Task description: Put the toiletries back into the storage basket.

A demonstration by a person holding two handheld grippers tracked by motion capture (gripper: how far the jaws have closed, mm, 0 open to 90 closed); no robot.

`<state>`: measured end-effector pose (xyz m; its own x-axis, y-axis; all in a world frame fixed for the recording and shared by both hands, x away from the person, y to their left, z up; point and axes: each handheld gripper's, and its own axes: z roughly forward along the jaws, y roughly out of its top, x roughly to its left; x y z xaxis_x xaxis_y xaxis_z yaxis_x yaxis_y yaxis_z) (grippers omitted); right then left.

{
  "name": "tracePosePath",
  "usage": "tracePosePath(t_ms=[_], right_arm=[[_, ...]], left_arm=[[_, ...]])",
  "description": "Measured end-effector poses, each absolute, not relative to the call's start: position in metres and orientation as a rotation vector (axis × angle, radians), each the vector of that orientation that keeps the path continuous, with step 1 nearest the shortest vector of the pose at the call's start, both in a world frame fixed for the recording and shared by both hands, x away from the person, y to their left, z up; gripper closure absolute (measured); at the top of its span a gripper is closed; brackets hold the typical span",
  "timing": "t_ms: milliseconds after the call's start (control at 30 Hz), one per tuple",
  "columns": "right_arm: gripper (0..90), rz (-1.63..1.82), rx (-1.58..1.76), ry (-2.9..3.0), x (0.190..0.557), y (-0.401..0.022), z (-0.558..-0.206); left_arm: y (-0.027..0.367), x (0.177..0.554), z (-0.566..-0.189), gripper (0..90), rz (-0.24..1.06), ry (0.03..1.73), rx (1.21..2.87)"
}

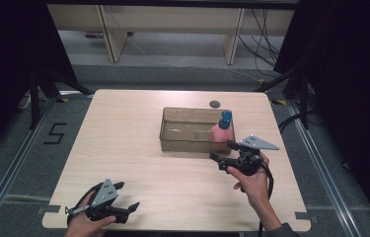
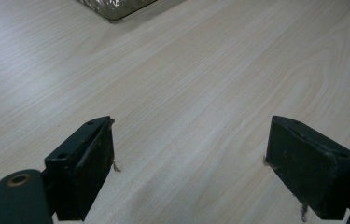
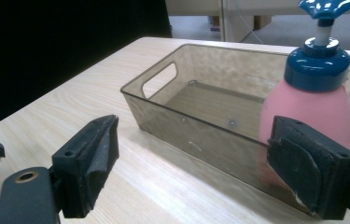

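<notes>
In the left gripper view the two black fingers (image 2: 81, 168) stand wide apart with nothing between them, only bare pale wood of the table (image 2: 200, 93). A corner of the clear bin (image 2: 114, 7) shows at the top edge of that frame, well apart from the fingers. In the high view the left gripper (image 1: 123, 197) sits at the lower left of the frame, held low over the near edge of the table by the person's left hand (image 1: 86, 222), its grey three-cornered plate on top.

In the right gripper view the fingers (image 3: 91, 163) are also spread apart and grip nothing. The right-hand finger stands in front of the near wall of the bin, and the pink pump bottle (image 3: 310, 107) rises just behind it, inside the bin's right end. Whether that finger touches the bin wall cannot be told.

In the high view the right gripper (image 1: 224, 150) is at the centre right of the frame, just beside the bin's near right corner, held by the person's right hand (image 1: 251, 180), with its cable trailing down toward the bottom edge.

The bin (image 1: 192, 129) is a clear, brownish rectangular tray with handle cut-outs, lying in the upper middle of the table (image 1: 133, 148). The bottle (image 1: 222, 132) stands upright in its right end, pink body with a blue pump top. A small dark round spot (image 1: 214, 103) lies on the table just beyond the bin.
</notes>
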<state>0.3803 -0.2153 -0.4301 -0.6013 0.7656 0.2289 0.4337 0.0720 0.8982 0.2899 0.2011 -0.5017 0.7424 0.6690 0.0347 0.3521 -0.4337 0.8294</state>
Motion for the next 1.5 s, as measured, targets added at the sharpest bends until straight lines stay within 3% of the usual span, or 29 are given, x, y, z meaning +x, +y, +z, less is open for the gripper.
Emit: tracePosePath(t_ms=[1500], right_arm=[[16.6,1.546,1.137,2.108,0.351,-0.217,-0.451]], left_arm=[[0.202,0.29,-0.501,14.9,0.463,0.755,2.082]])
